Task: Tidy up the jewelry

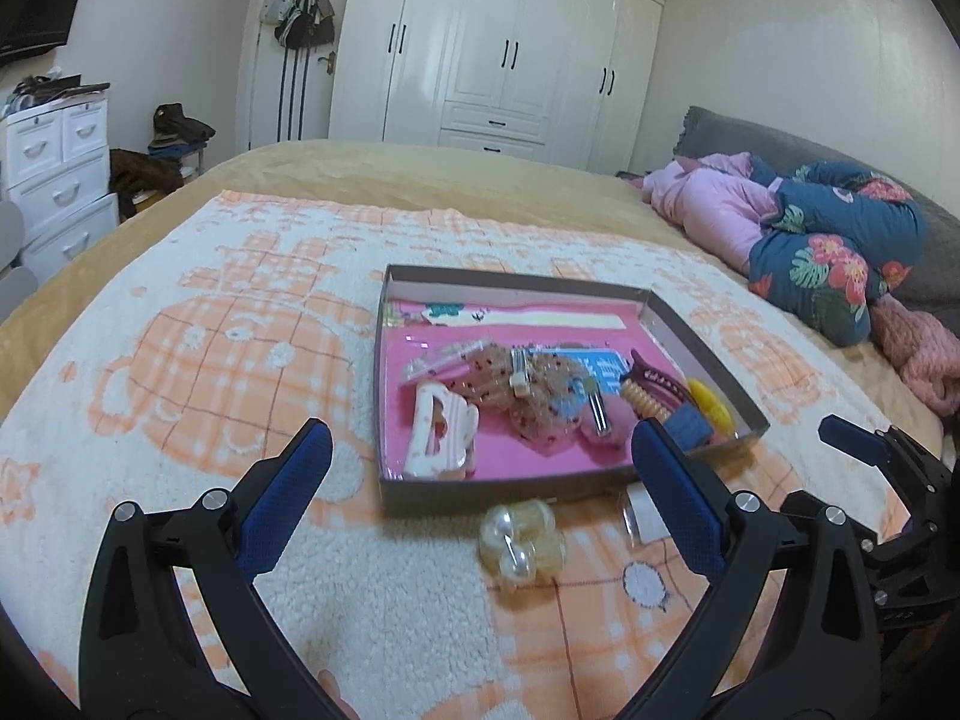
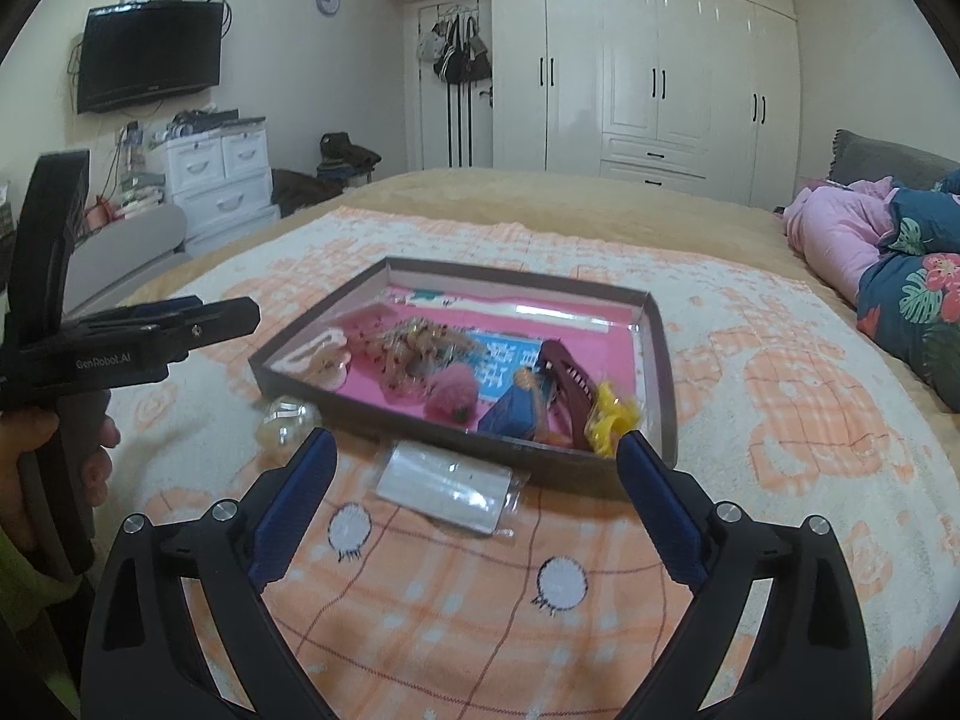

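A shallow dark tray (image 1: 380, 360) with a pink floor lies on the orange-and-white blanket (image 1: 240, 372). It holds a white hair claw (image 1: 441, 438), a beaded packet (image 1: 528, 384), a pink pom-pom (image 2: 453, 396), a small blue box (image 2: 510, 414), a maroon clip (image 2: 564, 384) and a yellow clip (image 2: 612, 414). A pearly yellowish clip (image 1: 522, 540) and a clear packet (image 2: 450, 489) lie on the blanket just before the tray's near wall. My left gripper (image 1: 480, 429) is open above the pearly clip. My right gripper (image 2: 477, 441) is open over the clear packet, holding nothing.
Rolled pink and floral bedding (image 1: 810, 240) lies on the bed to the right. A white wardrobe (image 1: 510, 60) fills the far wall, with white drawers (image 1: 54, 168) and a wall television (image 2: 150, 60) at the left. A hand (image 2: 36, 444) grips the left tool.
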